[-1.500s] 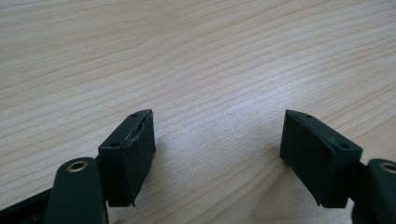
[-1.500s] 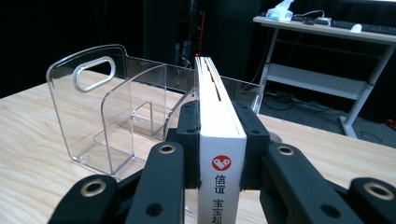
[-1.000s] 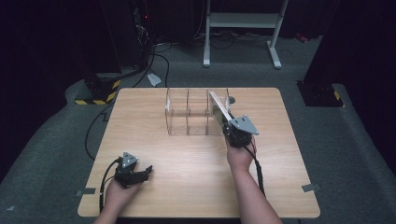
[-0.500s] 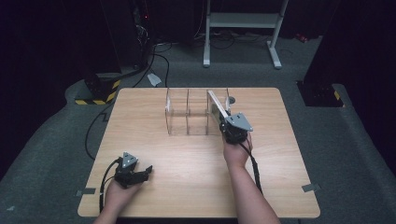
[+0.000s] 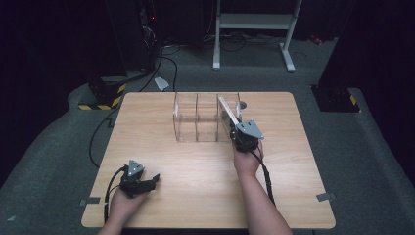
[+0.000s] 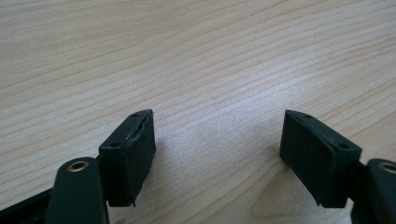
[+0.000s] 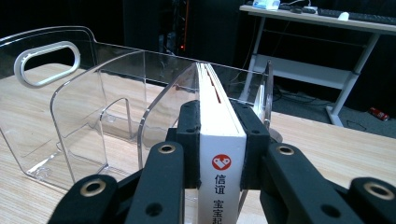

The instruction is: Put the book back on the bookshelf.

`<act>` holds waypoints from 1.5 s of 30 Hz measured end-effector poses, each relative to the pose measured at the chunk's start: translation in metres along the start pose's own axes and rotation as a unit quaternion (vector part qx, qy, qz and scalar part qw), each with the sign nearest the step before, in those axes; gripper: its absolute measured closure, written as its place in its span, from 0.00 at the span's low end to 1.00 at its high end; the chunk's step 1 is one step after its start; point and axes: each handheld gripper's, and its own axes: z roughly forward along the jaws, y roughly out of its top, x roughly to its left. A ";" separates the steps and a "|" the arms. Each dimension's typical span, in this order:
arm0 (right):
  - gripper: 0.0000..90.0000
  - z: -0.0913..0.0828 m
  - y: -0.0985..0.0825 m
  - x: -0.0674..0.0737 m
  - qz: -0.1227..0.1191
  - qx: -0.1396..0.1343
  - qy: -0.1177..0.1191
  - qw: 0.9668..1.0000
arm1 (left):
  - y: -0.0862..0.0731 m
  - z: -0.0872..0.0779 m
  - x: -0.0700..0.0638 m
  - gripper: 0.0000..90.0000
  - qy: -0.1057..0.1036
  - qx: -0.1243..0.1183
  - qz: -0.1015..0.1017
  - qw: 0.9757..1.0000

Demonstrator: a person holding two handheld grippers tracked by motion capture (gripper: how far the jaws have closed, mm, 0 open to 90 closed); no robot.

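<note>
You worked at a pale wood-grain table [image 5: 161, 127] set on grey carpet [image 5: 58, 161] in a dark room, with a white stand [image 5: 254, 22] behind it. A clear plastic rack [image 5: 195, 117] with upright dividers stood at the table's far middle; bare wood lay open on every side of it. Your right gripper [image 7: 219, 140] had its jaws clamped on a thin white book [image 7: 217, 107], spine toward you, tilted in the rack's right-hand slot. Your left gripper [image 6: 217, 140] rested near the front left edge, its jaws apart over bare wood, well away from the rack.
</note>
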 end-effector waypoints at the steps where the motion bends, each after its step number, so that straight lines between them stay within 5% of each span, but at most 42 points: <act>1: 0.83 0.000 0.000 0.000 0.001 0.000 0.000 1.000 | 0.000 0.000 0.000 0.30 0.000 -0.001 -0.001 1.000; 32: 0.82 -0.017 -0.026 -0.008 0.021 0.049 0.002 0.999 | -0.001 -0.001 -0.001 0.30 0.002 -0.001 0.000 1.000; 42: 0.75 -0.011 -0.020 -0.014 0.040 0.083 0.024 0.995 | -0.001 -0.001 -0.001 0.30 0.002 -0.001 0.000 1.000; 45: 0.81 -0.008 -0.019 -0.015 0.035 0.096 0.024 0.994 | -0.001 -0.001 -0.001 0.30 0.002 -0.001 -0.001 1.000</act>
